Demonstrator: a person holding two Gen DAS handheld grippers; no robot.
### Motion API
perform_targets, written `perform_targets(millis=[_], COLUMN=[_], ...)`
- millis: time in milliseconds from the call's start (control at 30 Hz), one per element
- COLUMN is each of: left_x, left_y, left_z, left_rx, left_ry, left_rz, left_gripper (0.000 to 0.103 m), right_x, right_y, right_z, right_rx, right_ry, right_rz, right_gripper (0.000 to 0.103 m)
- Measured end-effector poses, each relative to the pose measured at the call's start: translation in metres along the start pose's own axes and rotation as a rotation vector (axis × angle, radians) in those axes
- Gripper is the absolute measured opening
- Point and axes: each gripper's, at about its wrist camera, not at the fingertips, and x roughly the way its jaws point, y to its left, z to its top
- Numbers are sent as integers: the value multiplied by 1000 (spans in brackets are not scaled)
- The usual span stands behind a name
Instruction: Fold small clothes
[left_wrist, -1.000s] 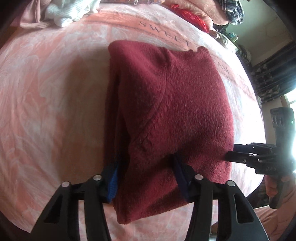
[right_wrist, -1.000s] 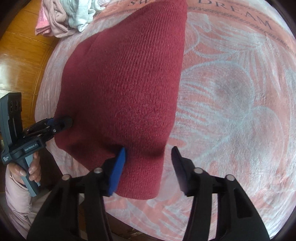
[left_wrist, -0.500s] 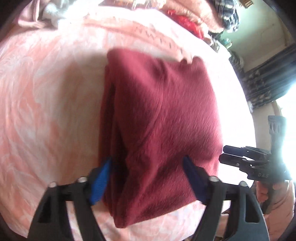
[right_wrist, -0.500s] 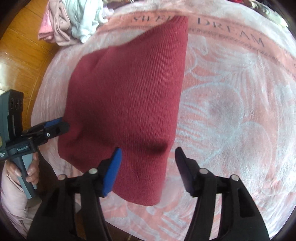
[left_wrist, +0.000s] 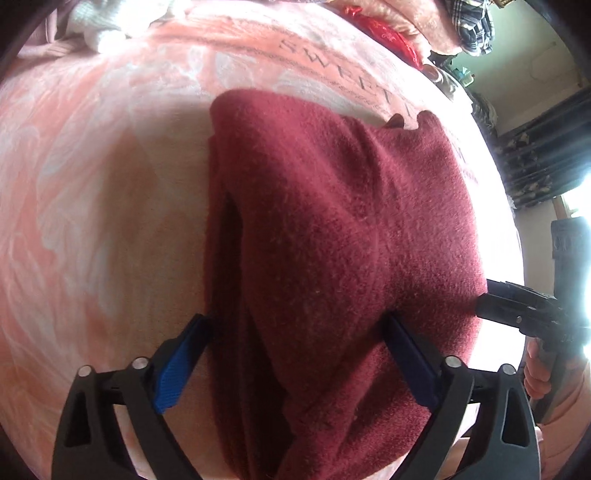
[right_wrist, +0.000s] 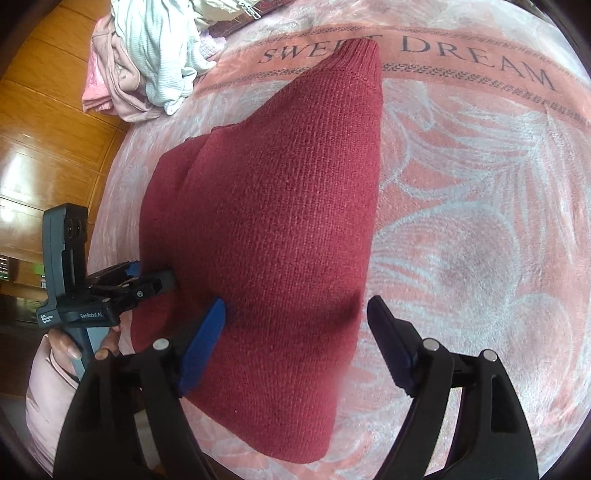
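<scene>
A folded maroon knit sweater (left_wrist: 332, 240) lies flat on the pink blanket (left_wrist: 92, 184), its near edge toward me. My left gripper (left_wrist: 295, 332) straddles the sweater's near left part. Its jaws are opening wide and the blue pads stand off the cloth. My right gripper (right_wrist: 295, 317) hovers over the sweater (right_wrist: 277, 229) at its near right corner. Its jaws are also opening, with one pad above the knit and the other past its edge. Each view shows the other gripper at the side: the right gripper (left_wrist: 517, 306) and the left gripper (right_wrist: 147, 284).
The blanket (right_wrist: 461, 184) carries the words SWEET DREAM along its far border. A pile of pale clothes (right_wrist: 147, 55) sits at the far left corner. Red and plaid fabrics (left_wrist: 388, 33) lie at the far right. A wooden wall (right_wrist: 37, 129) stands left of the bed.
Both grippers' jaws have spread wide and let go of the sweater's near edge. The sweater now rests flat, and both grippers have drawn back slightly.
</scene>
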Motion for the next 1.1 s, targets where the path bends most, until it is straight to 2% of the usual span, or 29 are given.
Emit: perform_targets(millis=[100,300,333,367,400,433,567,633,733,900,1100], left_x=[12,23,26,27,27,27,22,19,13,3,0], left_y=[8,3,-1,-4,-5,-7,-5,-4,-9,-18,-79], left_z=[0,1,-2,-3,-4,-5,-6,-9,-13,-16,-6], left_rx=[-53,-15,1,14,17,16,-2,-12,6,16,66], left_ry=[10,17,19,20,17,19,4,-11,-36,-72,-107], left_rz=[-62,-121,-129,-127,-123,-136,-169,-189,-188,-217,-274], left_gripper=[100,99,96,93,85,74,56,46,40,36,35], right_x=[11,29,32,33,34,34,28,25,17,-5,-59], right_y=[-3,-13,-13,-11,-9,-6,0,2,2,-2,-39], right_z=[0,1,0,-2,-2,-2,-3,-6,-9,-10,-14], right_rx=[22,96,99,94,78,62,15,-1,-18,-50,-34], right_ry=[12,53,59,66,63,56,38,29,21,-4,-94], right_rz=[26,113,118,113,92,75,55,55,66,101,109], right_gripper=[85,88,88,86,84,79,62,57,53,48,47])
